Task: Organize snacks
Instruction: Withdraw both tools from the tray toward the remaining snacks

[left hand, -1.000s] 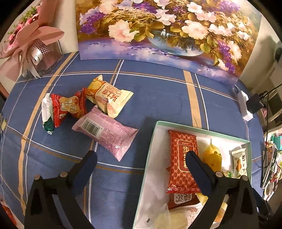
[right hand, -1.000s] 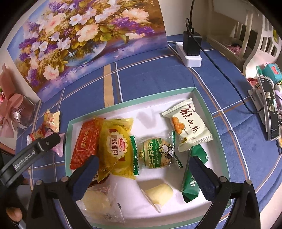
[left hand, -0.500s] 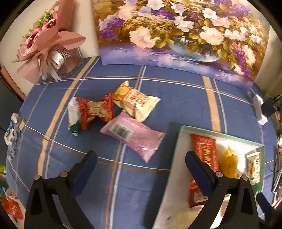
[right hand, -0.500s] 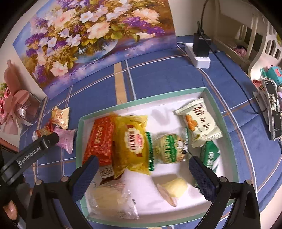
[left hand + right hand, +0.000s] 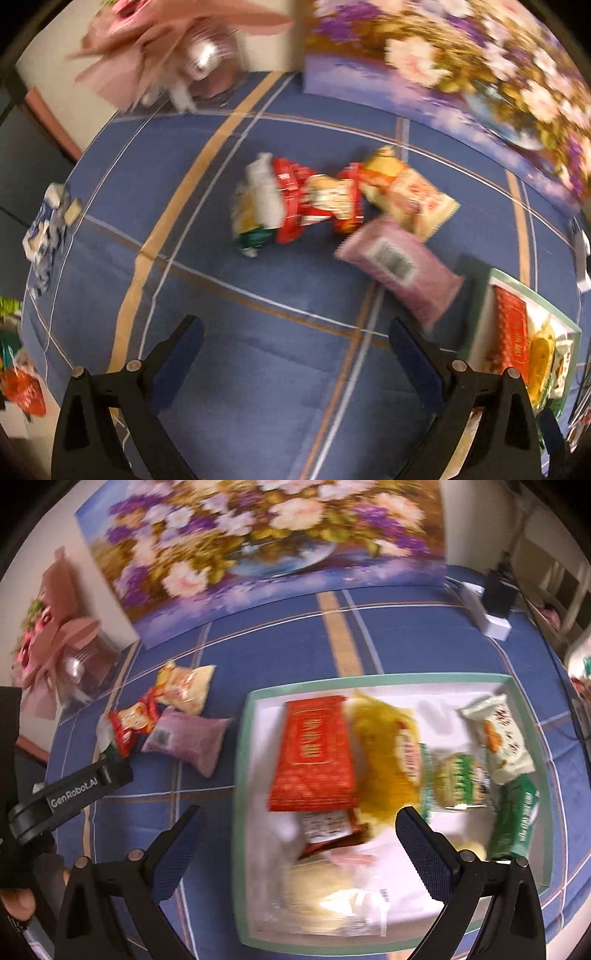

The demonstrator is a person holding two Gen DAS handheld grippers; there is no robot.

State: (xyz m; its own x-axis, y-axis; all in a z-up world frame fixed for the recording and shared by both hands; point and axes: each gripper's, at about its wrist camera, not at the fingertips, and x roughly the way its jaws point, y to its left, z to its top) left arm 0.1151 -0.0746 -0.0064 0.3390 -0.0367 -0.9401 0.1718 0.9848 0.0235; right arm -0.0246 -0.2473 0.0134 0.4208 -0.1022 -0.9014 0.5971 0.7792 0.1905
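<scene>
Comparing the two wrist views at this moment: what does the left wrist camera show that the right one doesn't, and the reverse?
Left wrist only: a blue-and-white item at the table's left edge.

Right wrist only: the tray's right half, with a white packet and a green packet, plus the left gripper.

Both: pink packet, red packet, flower painting.

Desk [image 5: 388,638]: blue cloth with tan and white stripes, under my tools.
Loose snacks: pink packet [image 5: 400,267], red wrapper [image 5: 317,199], pale yellow bag [image 5: 410,194], white-and-green packet [image 5: 255,206], bunched together, touching.
Tray [image 5: 243,760]: white with a green rim, just right of them.
Back edge: flower painting [image 5: 266,542], pink bouquet [image 5: 55,635], white power strip [image 5: 487,616].
</scene>
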